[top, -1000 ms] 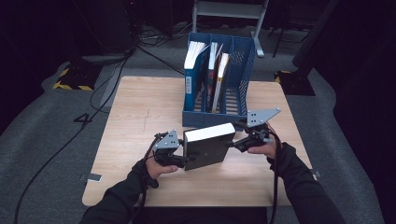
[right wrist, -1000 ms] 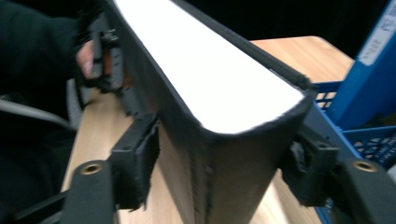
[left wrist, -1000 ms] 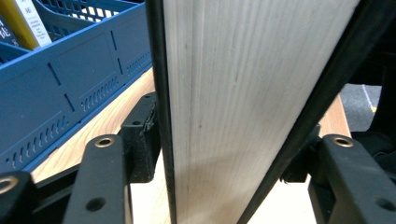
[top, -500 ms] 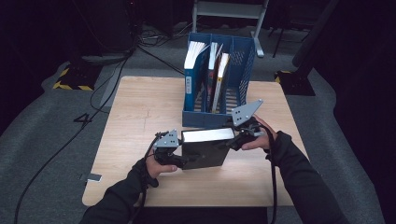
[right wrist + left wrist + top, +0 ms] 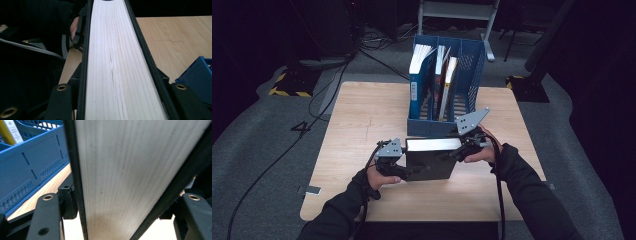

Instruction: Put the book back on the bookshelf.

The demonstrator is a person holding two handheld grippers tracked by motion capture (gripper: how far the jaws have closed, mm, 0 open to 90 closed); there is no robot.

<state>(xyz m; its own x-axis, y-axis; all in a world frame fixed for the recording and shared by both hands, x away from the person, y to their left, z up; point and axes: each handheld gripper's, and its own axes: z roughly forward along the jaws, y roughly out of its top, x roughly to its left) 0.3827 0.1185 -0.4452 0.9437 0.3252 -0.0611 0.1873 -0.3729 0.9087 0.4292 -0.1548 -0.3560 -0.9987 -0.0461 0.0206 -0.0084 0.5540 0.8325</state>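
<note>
A thick black-covered book [image 5: 429, 162] stands on edge on the wooden table [image 5: 362, 115], its white page edge up, just in front of a blue file rack [image 5: 432, 127]. My left gripper [image 5: 408, 172] straddles its left end. The jaws have just been opening, with the book [image 5: 125, 182] skewed between them and the fingers [image 5: 66, 200] against its cover. My right gripper [image 5: 453, 152] clasps the right end. Its jaws have just been closing, and its fingers [image 5: 75, 80] hug both covers of the book [image 5: 112, 62].
The rack holds a blue binder [image 5: 418, 75] and other upright books, with a free slot at its right side. Its wall [image 5: 30, 170] lies close behind the held book. Bare tabletop spreads to the left and toward the front edge. Cables trail on the floor beyond.
The book has tipped from a slanted lie, cover up, to standing on edge with the pages up. The right gripper has moved in toward the left along the book's top.
</note>
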